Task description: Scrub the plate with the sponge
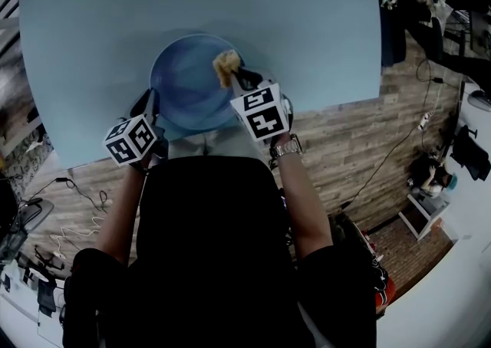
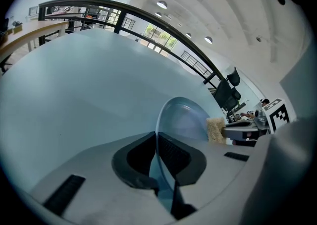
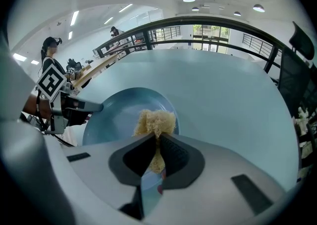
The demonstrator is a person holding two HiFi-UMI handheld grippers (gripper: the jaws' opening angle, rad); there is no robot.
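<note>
Plate (image 1: 184,82): centre frame on desk (image 1: 307,17), near rim pinched by left hand-held gripper (image 2: 156,140).
Sponge (image 3: 156,120): clamped in right hand-held gripper (image 3: 156,140), at plate's upper right.
Scrubbing likely under way; how much remains, indeterminable.

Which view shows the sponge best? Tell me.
The right gripper view: the sponge sits at centre, pinched between the jaws over the plate. The head view shows it small; the left gripper view shows only a distant patch.

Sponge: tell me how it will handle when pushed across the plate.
The sponge looks soft: pinched thin in the right hand-held gripper, it bulges beyond the jaws, so it will likely squash and flex. Its loose, fibrous look suggests little weight. It should drag, not roll, on the plate.
</note>
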